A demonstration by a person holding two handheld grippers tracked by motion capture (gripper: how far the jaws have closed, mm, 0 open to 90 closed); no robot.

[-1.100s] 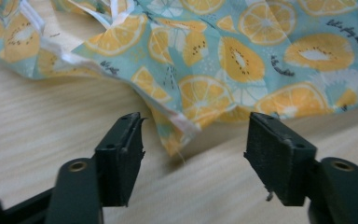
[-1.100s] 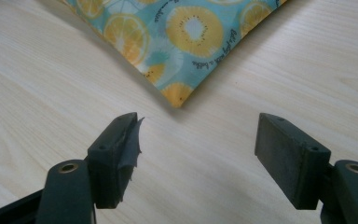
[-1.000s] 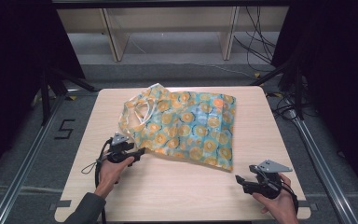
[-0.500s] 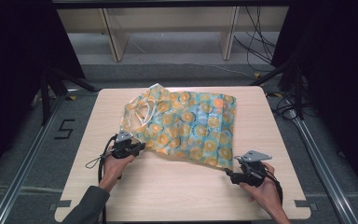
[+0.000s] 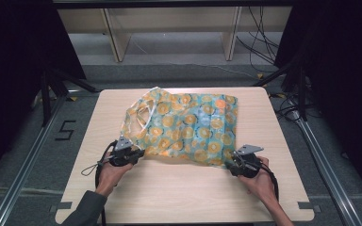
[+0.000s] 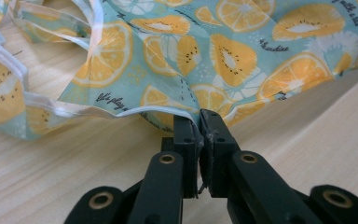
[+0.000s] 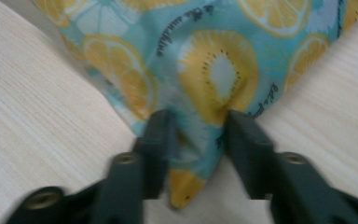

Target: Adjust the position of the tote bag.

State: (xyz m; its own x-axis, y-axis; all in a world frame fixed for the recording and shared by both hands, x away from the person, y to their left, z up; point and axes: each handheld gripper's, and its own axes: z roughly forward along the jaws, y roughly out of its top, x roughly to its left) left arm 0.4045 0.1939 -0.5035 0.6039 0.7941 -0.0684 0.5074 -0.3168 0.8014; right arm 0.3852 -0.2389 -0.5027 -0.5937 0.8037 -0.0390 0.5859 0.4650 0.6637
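Left gripper [image 5: 136,154] clamped on bag [image 5: 188,127] hem, 7 o'clock. Right gripper [image 5: 234,162] jaws parted astride corner, 5 o'clock; grip unfinished. Lift pending.

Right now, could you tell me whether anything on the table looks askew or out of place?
The fruit-print bag lies rumpled rather than flat: its white-edged handles are bunched and twisted at the left end. The left gripper is pinched on its near edge, and the right gripper straddles its near right corner. Nothing looks torn or spilled.
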